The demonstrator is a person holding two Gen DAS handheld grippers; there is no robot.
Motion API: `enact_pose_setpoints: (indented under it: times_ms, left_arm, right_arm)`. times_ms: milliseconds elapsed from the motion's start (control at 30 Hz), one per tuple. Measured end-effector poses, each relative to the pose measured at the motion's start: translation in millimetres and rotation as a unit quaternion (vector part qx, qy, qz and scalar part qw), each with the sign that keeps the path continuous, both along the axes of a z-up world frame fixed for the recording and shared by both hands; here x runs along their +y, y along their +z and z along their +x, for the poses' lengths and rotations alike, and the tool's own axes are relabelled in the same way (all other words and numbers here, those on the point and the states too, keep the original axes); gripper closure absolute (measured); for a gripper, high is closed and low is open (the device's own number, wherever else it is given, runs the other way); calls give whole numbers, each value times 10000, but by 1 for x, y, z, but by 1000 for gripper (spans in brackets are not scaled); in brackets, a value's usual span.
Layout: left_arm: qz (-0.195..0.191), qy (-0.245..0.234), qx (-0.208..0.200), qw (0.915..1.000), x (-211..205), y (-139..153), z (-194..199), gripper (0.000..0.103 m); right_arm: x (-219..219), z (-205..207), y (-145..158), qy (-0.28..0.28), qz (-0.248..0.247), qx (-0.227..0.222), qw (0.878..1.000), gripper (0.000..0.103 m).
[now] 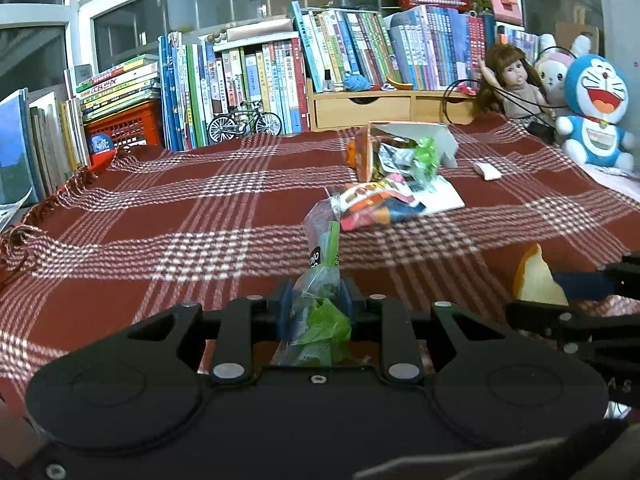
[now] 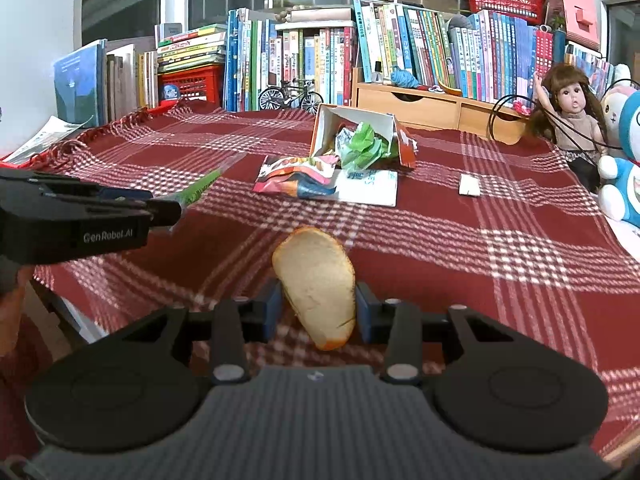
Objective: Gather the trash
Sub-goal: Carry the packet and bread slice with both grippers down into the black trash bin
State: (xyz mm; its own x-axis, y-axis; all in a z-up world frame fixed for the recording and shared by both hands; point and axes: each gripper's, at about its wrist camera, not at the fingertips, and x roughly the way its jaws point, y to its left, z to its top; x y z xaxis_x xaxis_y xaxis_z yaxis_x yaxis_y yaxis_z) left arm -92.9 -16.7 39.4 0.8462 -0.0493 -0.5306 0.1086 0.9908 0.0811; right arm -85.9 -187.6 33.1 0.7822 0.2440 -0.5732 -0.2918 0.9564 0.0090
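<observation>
My left gripper (image 1: pixel 316 300) is shut on a clear and green plastic wrapper (image 1: pixel 320 280) that sticks up out of the jaws above the plaid cloth. My right gripper (image 2: pixel 318 306) is shut on a slice of bread (image 2: pixel 316 284); the bread (image 1: pixel 538 280) also shows at the right edge of the left wrist view. Farther back lies a tipped cardboard box (image 2: pixel 352 128) with green and silver wrappers (image 2: pixel 362 146) spilling out. In front of it lie a colourful snack bag (image 2: pixel 296 178) and a white leaflet (image 2: pixel 368 188). A small white scrap (image 2: pixel 469 186) lies to the right.
A red plaid cloth (image 2: pixel 500 248) covers the table. Rows of books (image 2: pixel 304 56), a model bicycle (image 2: pixel 290 98) and a wooden drawer unit (image 2: pixel 420 106) line the back. A doll (image 2: pixel 572 116) and plush toys (image 1: pixel 598 112) sit at the right. The left gripper's body (image 2: pixel 72 216) reaches in from the left.
</observation>
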Motion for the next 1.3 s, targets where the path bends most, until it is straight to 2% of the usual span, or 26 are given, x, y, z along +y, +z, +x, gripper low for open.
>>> enact_pose_setpoints:
  times_ms: [167,633,900,1067,1200,1300]
  left_arm:
    - [59,-128,78,9999,-4,-5,-26,79]
    - [-283,-260,316,9988,0,-17,-89,79]
    - [-502,-264,493,9972,5,-23,-122,80]
    - [-619,-275,794,9945,11,-34,-142,80]
    - [-497,-302,1013,9932,11,-48,-149,80]
    - [-461,-271,1357,9893,11,-62,-144,80]
  right_arm:
    - [-2,-19,-2,3,-9,28,10000,59]
    - [-4,-72,-13,107,97,212,9997,60]
    - [1,-93,-31,200,155,530,9983,60]
    - [4,-101,-45,204,180,761,9967,60]
    - [6,-104,-56,194,199,940,9952,60]
    - [8,-104,-66,216,168,1111,9934,60]
